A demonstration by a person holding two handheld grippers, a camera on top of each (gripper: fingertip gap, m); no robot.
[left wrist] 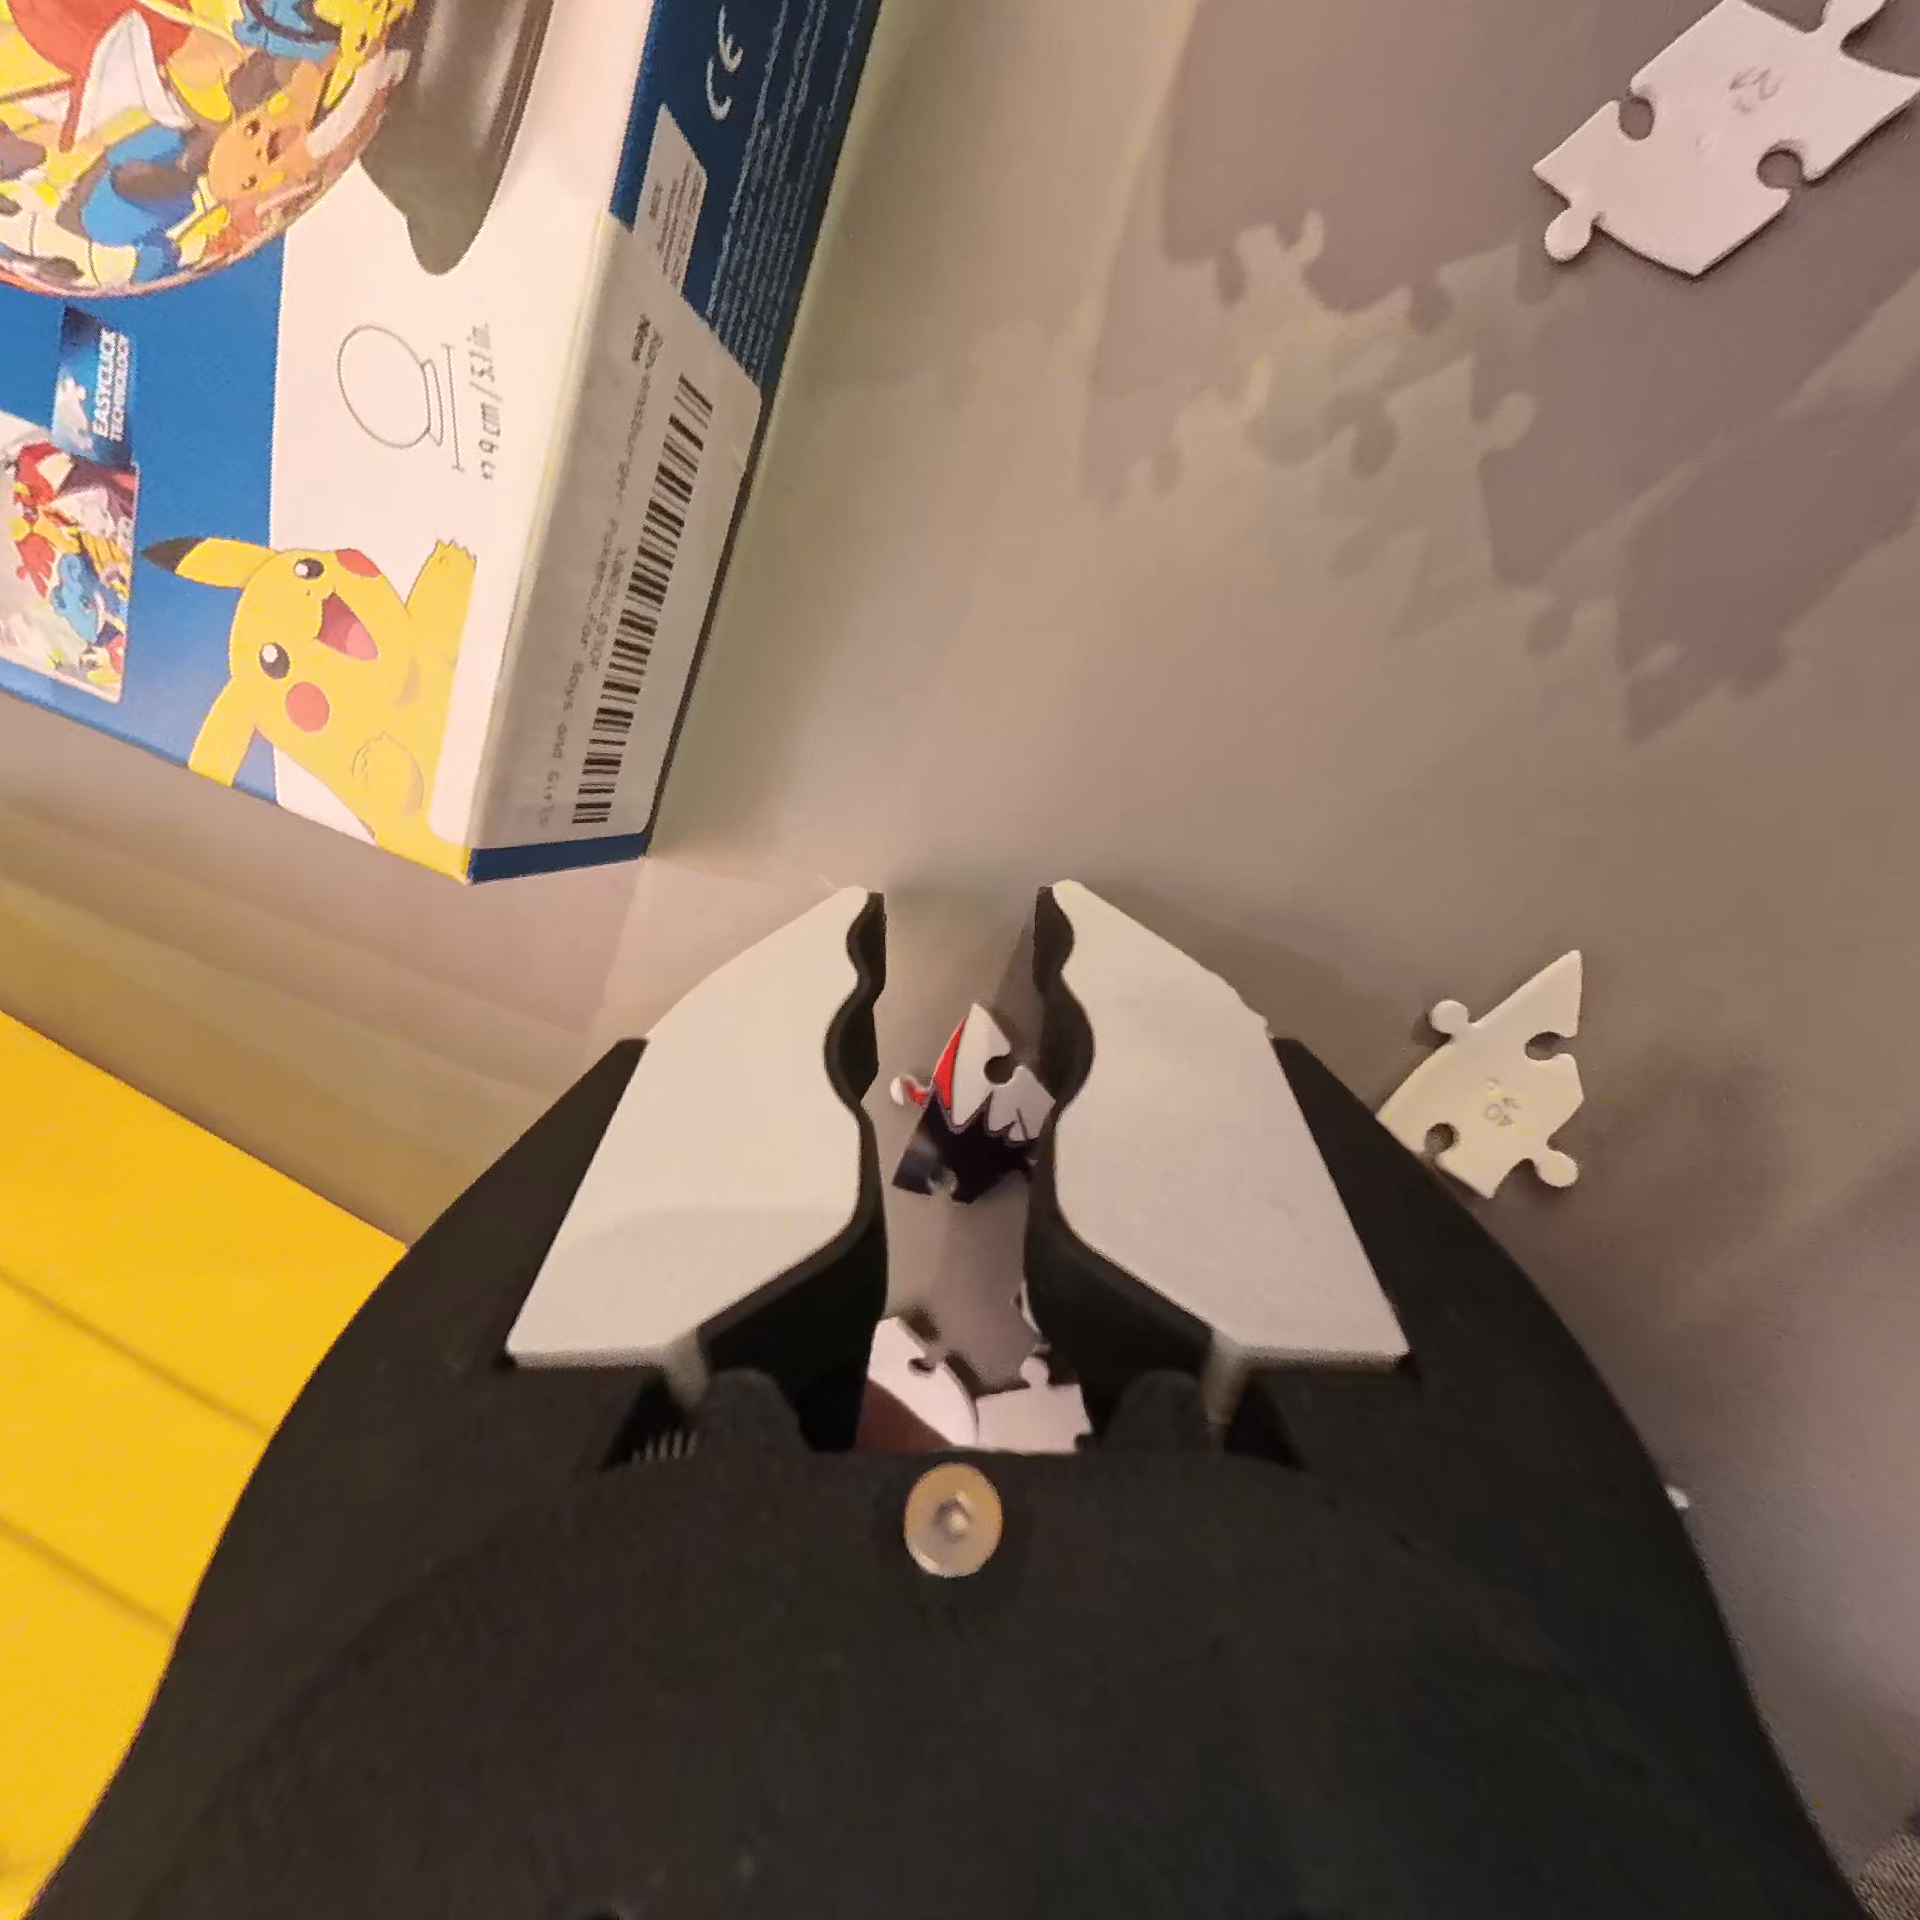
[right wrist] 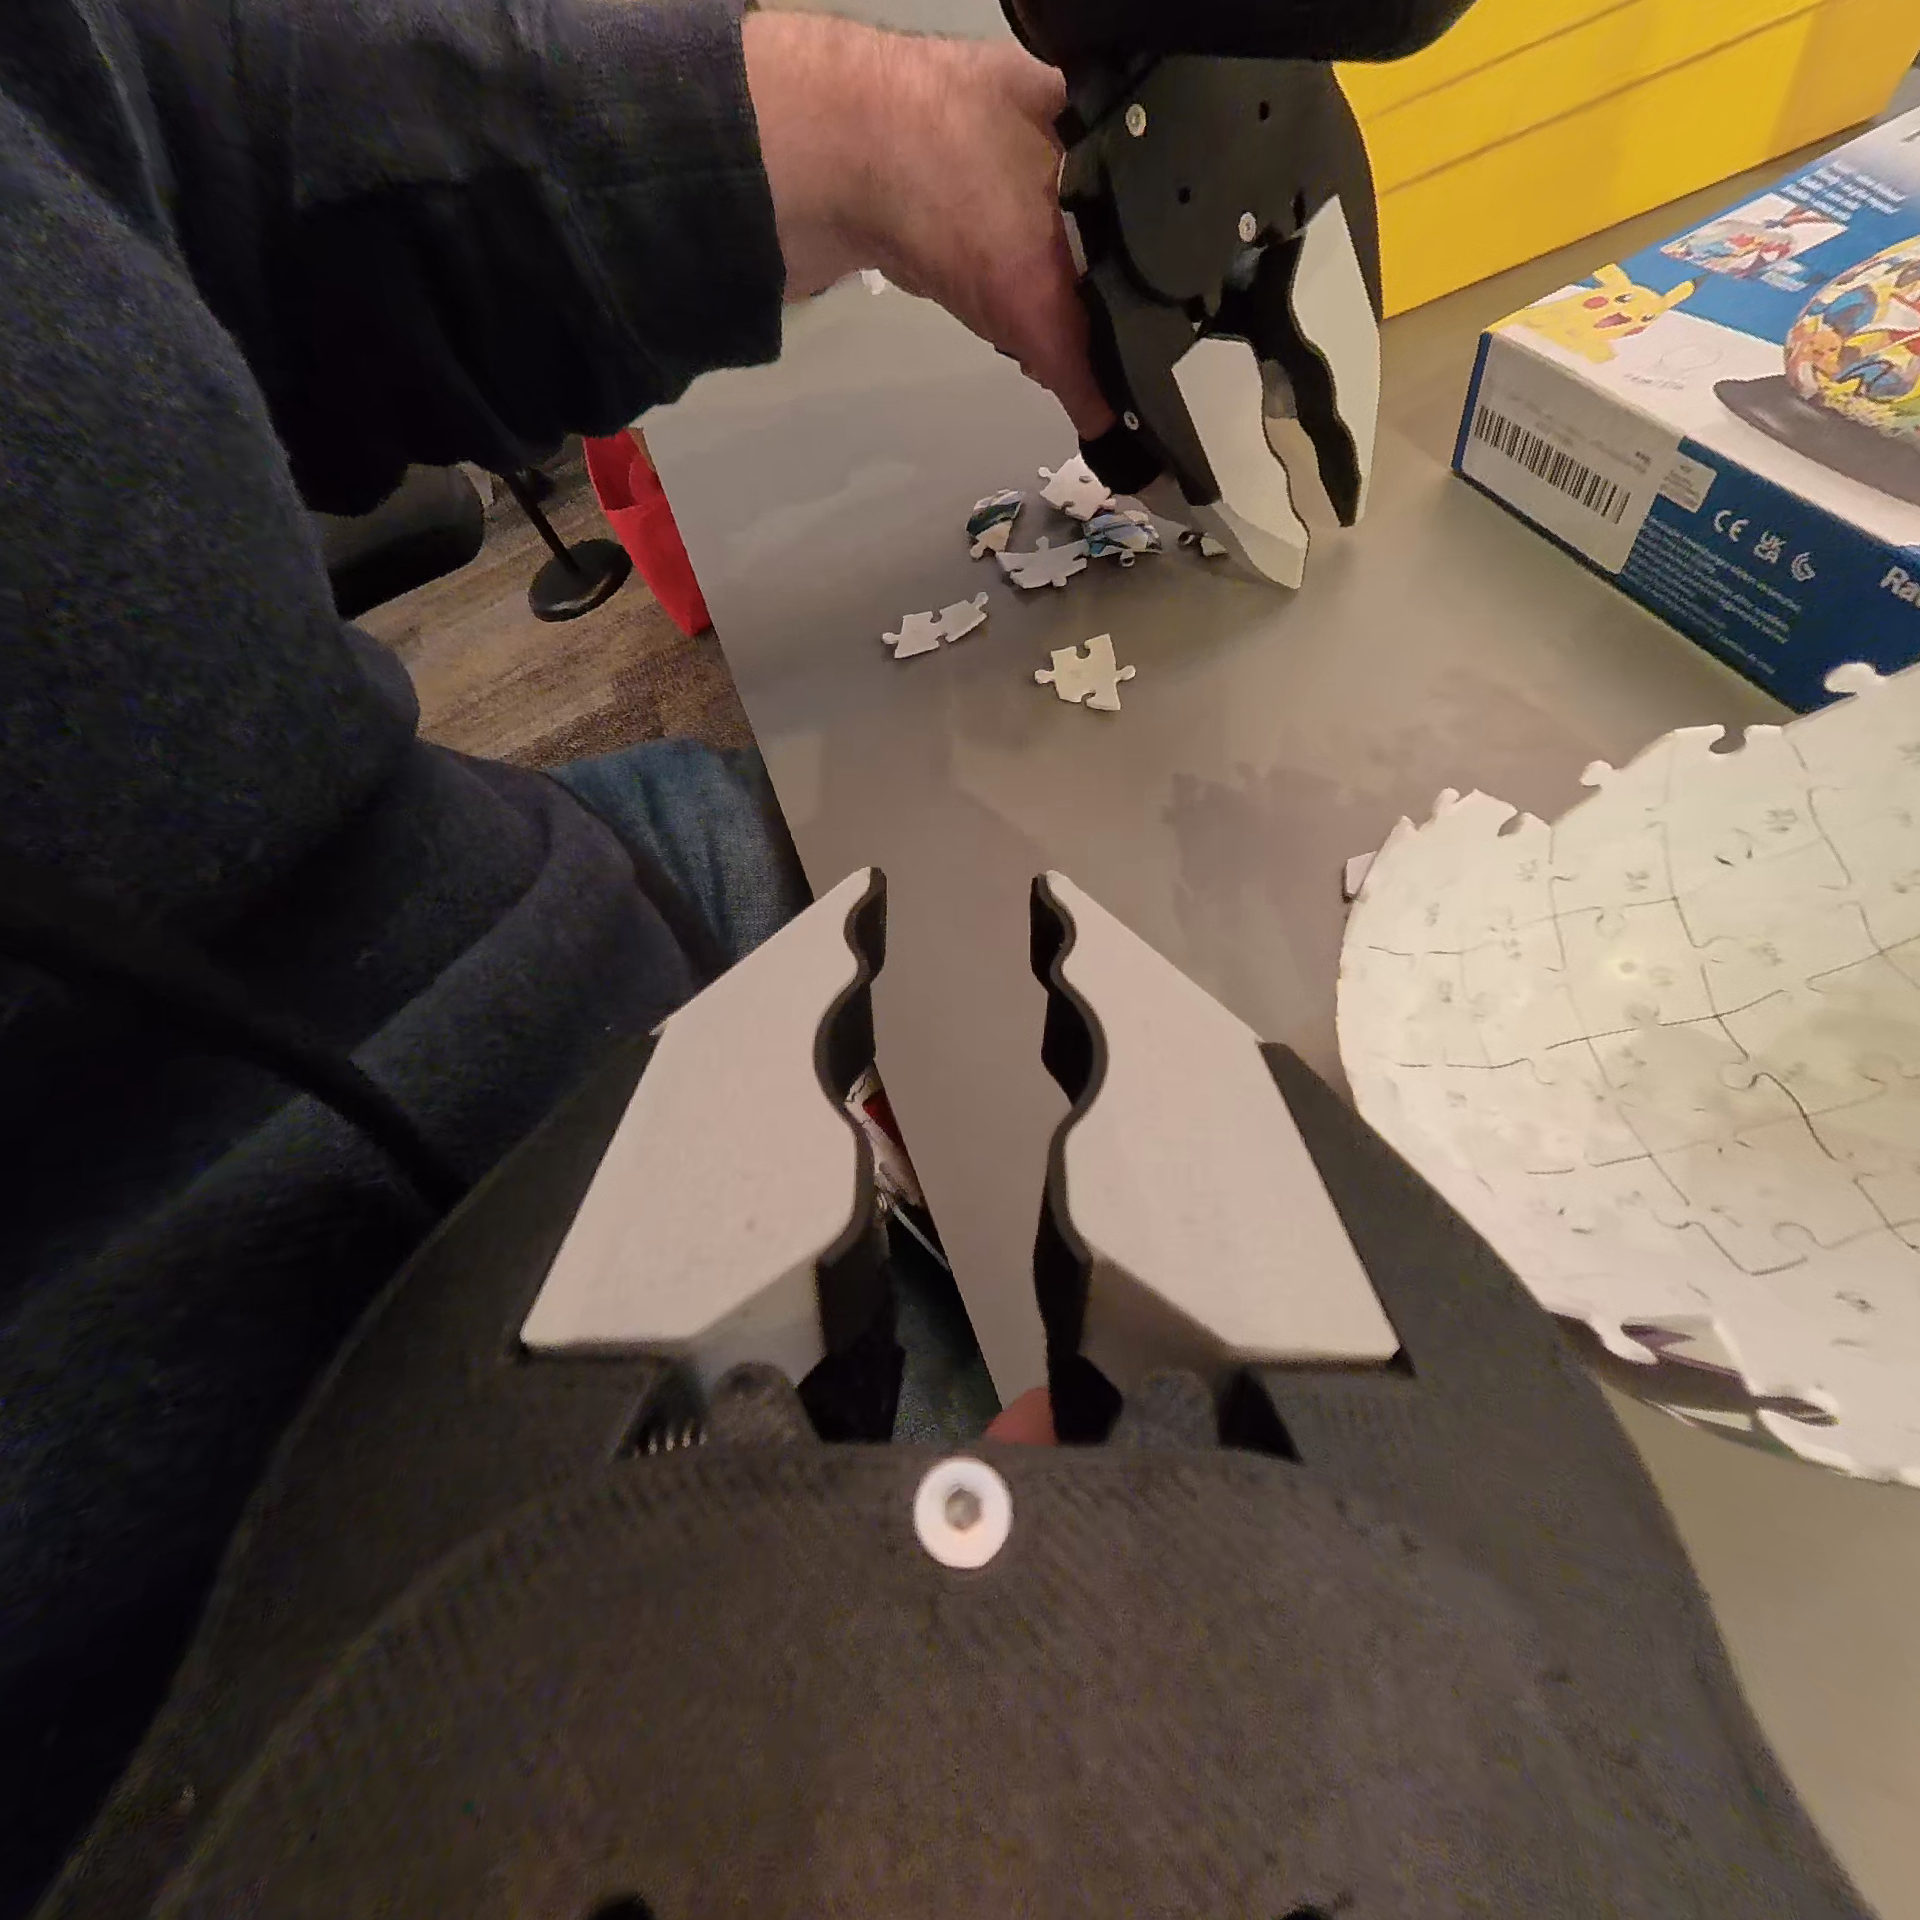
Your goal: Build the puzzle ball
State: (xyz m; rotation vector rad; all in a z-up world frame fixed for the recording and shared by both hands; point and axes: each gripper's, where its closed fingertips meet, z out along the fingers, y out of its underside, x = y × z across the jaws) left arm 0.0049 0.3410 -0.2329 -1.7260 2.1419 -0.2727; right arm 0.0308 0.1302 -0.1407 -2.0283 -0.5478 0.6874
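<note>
We are holding the left gripper (left wrist: 961,925) over a loose piece (left wrist: 971,1117) on the table (left wrist: 1247,727), jaws apart. Our right gripper (right wrist: 958,899) is hovering open beside the half-built ball (right wrist: 1662,1039), near the box (right wrist: 1714,416).

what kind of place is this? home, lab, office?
Likely an office or hobby room, hard to pin down: a plain grey table, wood-look floor with a black stand base, and a yellow crate behind the puzzle box.

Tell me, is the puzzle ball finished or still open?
Still open: the puzzle ball is a part-built shell with a jagged, unfinished rim.
</note>
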